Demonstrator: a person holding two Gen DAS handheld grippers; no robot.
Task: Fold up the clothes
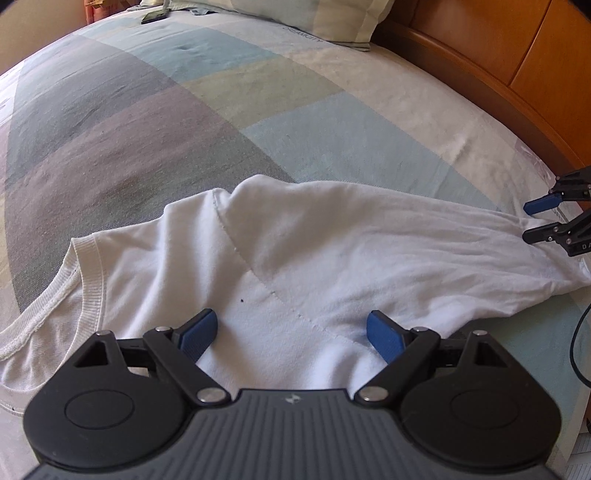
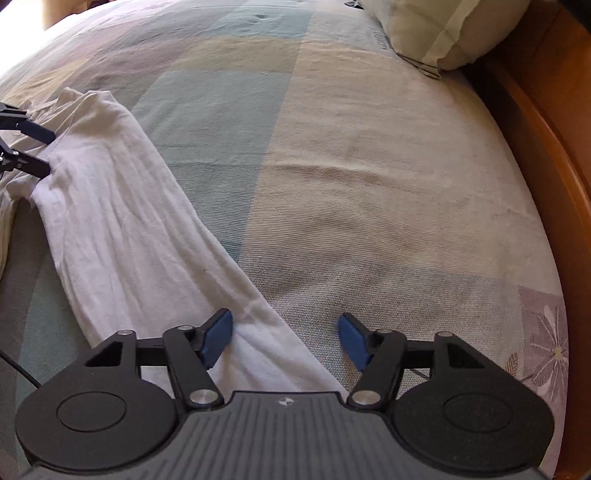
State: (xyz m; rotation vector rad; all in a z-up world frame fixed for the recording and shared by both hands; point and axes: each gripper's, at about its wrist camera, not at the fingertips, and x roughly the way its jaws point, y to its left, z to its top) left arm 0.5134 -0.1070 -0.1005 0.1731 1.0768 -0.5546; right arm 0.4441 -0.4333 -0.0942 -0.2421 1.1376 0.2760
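A white T-shirt (image 1: 303, 254) lies partly folded lengthwise on the bed, its ribbed collar (image 1: 66, 291) at the left in the left wrist view. My left gripper (image 1: 291, 332) is open, its blue pads spread just above the shirt's shoulder area, holding nothing. In the right wrist view the shirt (image 2: 122, 229) runs as a long band from far left to the near centre. My right gripper (image 2: 284, 338) is open over the shirt's hem end, with the cloth's edge passing between its fingers. Each gripper shows in the other's view: the right gripper (image 1: 532, 221) at the far right, the left gripper (image 2: 44, 151) at the far left.
The bed carries a patchwork cover (image 1: 258, 110) of grey, blue and cream squares. A pillow (image 2: 443, 33) lies at the head. A wooden bed frame (image 2: 554, 184) runs along the right side. A dark cable (image 1: 576, 350) hangs off the bed's right edge.
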